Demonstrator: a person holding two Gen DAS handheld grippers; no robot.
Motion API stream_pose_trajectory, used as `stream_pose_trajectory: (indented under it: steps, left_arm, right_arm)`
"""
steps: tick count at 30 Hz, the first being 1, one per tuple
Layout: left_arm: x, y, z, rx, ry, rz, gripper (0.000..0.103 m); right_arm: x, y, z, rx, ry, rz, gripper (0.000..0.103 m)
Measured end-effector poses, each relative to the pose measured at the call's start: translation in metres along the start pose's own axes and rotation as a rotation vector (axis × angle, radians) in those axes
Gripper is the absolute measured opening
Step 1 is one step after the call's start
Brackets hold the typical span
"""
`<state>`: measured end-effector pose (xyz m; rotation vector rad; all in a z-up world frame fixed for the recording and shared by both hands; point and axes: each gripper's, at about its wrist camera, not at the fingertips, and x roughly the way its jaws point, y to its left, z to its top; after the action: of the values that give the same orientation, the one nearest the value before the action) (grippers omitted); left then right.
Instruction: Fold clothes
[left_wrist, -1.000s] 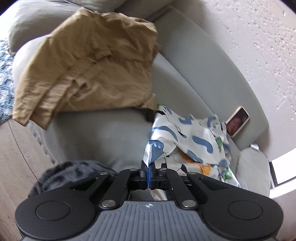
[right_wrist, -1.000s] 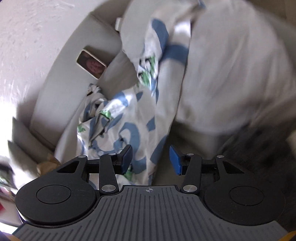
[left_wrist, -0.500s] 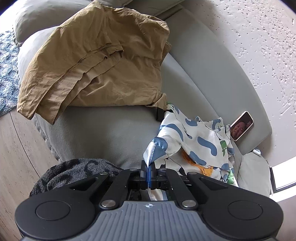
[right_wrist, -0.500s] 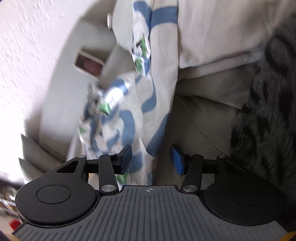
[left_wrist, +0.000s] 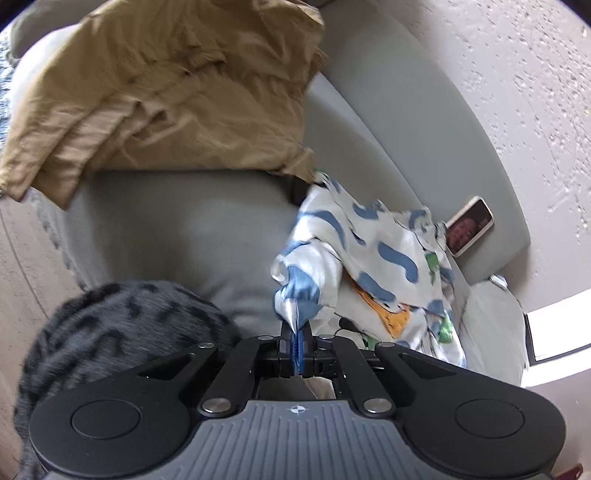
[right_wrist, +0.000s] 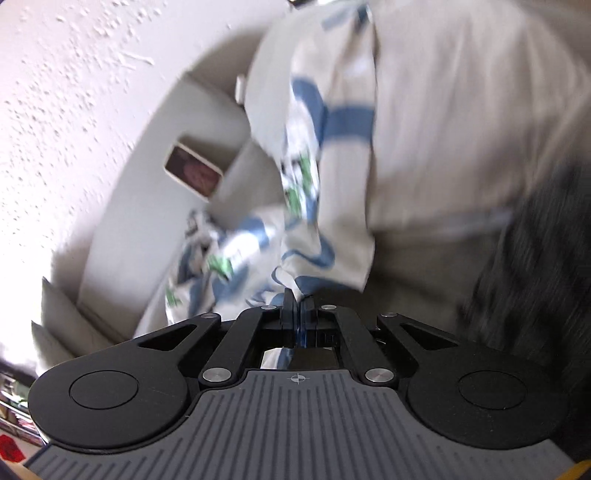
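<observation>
The left gripper (left_wrist: 296, 345) is pinching a corner of the patterned garment (left_wrist: 384, 254), which is trailing toward the frame's right over the sofa (left_wrist: 177, 229). The right gripper (right_wrist: 297, 321) is pinching another edge, probably to spread it for folding.

My left claw (left_wrist: 296, 341) pinches a corner of the patterned garment (left_wrist: 373, 251), which lies on the sofa seat (left_wrist: 177, 229) ahead to the right. Behind it, a folded shirt (left_wrist: 166, 92) rests on the seat. A phone (left_wrist: 469, 226) leans against the sofa backrest (left_wrist: 406, 122), just right of the garment. My right claw (right_wrist: 297, 319) grips another edge.
</observation>
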<state>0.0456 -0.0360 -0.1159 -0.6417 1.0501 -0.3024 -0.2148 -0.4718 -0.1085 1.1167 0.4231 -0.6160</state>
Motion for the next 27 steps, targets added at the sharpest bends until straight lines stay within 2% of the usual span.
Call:
stream_pose_trajectory:
  steps: [3, 5, 12, 14, 15, 16, 17, 19, 24, 27]
  left_arm:
    - [0.007, -0.005, -0.004, 0.001, 0.034, -0.023, 0.008]
    - [0.011, -0.007, -0.005, -0.005, 0.046, -0.029, 0.014]
    - [0.029, -0.016, -0.008, -0.001, 0.076, -0.044, 0.024]
    - [0.032, -0.020, -0.009, 0.009, 0.081, -0.046, 0.033]
    - [0.033, -0.021, -0.009, 0.010, 0.082, -0.042, 0.033]
    - [0.034, -0.021, -0.010, 0.011, 0.083, -0.039, 0.028]
    - [0.036, -0.021, -0.010, 0.011, 0.086, -0.029, 0.013]
    - [0.040, -0.019, -0.010, 0.008, 0.093, -0.001, 0.002]
    - [0.024, -0.015, -0.008, -0.032, 0.065, -0.001, 0.002]
    - [-0.002, -0.012, 0.001, -0.065, 0.033, -0.073, 0.001]
  right_arm:
    - [-0.011, 0.001, 0.014, -0.008, -0.047, -0.004, 0.001]
    - [-0.012, -0.004, 0.017, 0.005, -0.041, -0.003, 0.001]
    - [-0.018, -0.007, 0.020, 0.002, -0.031, 0.005, 0.001]
    - [-0.015, -0.007, 0.020, 0.005, -0.029, 0.007, 0.001]
    - [-0.014, -0.007, 0.020, 0.003, -0.029, 0.009, 0.001]
    - [-0.016, -0.007, 0.020, 0.001, -0.029, 0.010, 0.001]
    - [-0.017, -0.008, 0.020, 0.001, -0.028, 0.011, 0.001]
    - [-0.016, -0.008, 0.020, 0.000, -0.028, 0.015, 0.001]
    - [-0.018, -0.008, 0.021, 0.010, -0.031, 0.024, 0.001]
    - [-0.024, -0.007, 0.026, 0.019, -0.045, 0.044, 0.001]
